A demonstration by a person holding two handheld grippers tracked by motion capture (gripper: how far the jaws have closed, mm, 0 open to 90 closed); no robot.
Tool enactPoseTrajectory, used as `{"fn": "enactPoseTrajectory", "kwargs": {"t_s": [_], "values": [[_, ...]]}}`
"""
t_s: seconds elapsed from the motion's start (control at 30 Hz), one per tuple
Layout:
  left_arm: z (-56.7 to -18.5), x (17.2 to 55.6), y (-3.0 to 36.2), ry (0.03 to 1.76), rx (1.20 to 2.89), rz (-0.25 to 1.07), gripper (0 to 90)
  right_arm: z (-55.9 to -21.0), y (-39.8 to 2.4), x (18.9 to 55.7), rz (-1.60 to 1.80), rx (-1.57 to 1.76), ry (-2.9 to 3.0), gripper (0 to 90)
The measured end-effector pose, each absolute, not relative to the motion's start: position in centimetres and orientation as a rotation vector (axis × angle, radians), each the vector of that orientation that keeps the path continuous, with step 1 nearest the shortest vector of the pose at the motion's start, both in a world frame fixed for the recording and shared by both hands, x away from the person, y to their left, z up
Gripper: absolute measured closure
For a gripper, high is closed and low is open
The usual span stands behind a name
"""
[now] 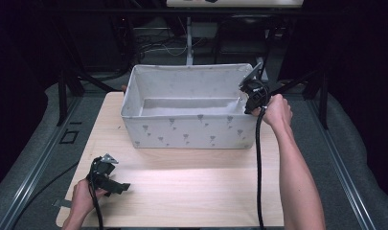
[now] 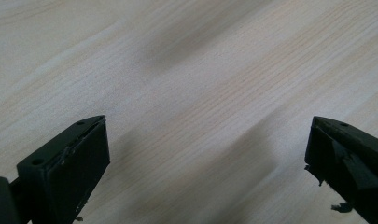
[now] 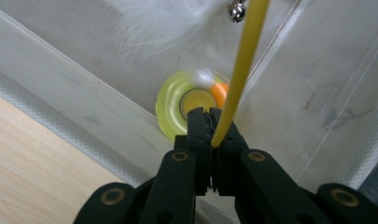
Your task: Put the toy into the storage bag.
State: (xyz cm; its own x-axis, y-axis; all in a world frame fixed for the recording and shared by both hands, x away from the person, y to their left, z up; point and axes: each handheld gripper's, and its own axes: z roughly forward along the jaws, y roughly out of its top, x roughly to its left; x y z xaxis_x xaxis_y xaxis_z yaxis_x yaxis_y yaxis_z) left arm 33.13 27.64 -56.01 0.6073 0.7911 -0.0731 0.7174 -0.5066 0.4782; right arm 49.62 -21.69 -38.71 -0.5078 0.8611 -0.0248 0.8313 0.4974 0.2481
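right gripper view, yellow rod [image 3: 238, 70] pinched between jaws

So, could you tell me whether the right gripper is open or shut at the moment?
Shut. In its own view the right gripper has its jaws pressed together on a yellow rod, held over the fabric bin.

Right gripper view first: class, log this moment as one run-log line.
right gripper: shut on yellow wand, over bin | feathers, bell, yellow disc in bin | left gripper: open, over table
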Motion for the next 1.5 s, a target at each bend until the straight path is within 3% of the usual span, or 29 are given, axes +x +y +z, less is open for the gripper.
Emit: {"fn": "enactPoseTrajectory", "kwargs": {"t_s": [0.27,0.9,1.5], "values": [[-56.0,33.1,27.6,1.195,2.369,0.212,0.0,-38.0,-22.0,49.5,0.36,1.499,2.571,82.7],[-56.0,33.1,27.4,1.188,2.374,0.216,0.0,-31.8,-21.2,45.9,0.595,1.456,2.478,23.2],[-56.0,33.2,27.5,1.183,2.377,0.214,0.0,-30.5,-17.8,40.8,0.631,1.229,2.547,2.1]]}}
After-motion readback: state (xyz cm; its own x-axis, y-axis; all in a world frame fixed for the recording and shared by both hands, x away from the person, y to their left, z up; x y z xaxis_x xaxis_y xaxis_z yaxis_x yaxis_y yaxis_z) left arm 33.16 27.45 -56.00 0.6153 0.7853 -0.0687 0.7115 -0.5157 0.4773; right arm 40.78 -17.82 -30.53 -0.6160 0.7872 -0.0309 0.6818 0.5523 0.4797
